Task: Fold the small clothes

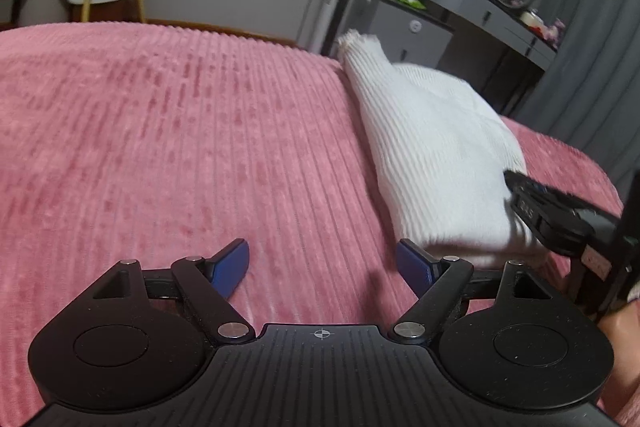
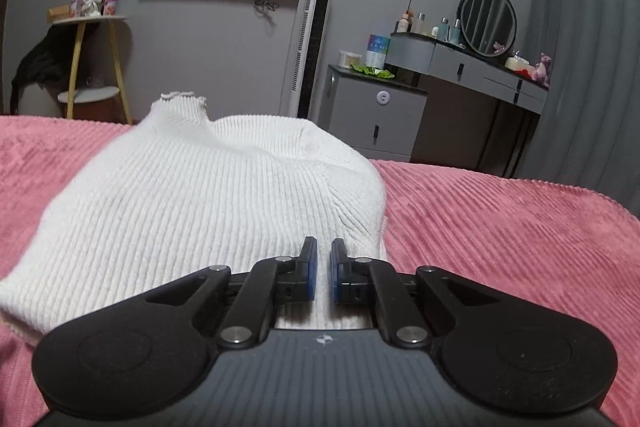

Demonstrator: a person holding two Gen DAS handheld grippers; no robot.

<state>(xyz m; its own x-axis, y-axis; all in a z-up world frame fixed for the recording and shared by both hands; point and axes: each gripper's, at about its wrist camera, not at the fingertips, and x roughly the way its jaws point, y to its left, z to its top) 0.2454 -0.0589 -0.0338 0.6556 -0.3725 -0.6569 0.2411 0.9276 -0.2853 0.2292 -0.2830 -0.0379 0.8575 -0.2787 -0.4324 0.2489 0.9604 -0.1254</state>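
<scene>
A white ribbed knit sweater (image 2: 200,195) lies folded on the pink ribbed bedspread (image 2: 500,227), its high collar pointing away. It also shows in the left wrist view (image 1: 432,155) at the right. My right gripper (image 2: 324,255) is shut on the sweater's near edge, with fabric between its blue pads. The right gripper appears in the left wrist view (image 1: 520,195) at the sweater's near right corner. My left gripper (image 1: 322,263) is open and empty above the bedspread (image 1: 180,147), just left of the sweater's near corner.
Past the bed's far edge stand a grey dresser with a round mirror (image 2: 486,21), a white tower fan (image 2: 310,43), and a yellow-legged side table (image 2: 90,67) with dark clothing beside it. A grey curtain (image 2: 588,47) hangs at the right.
</scene>
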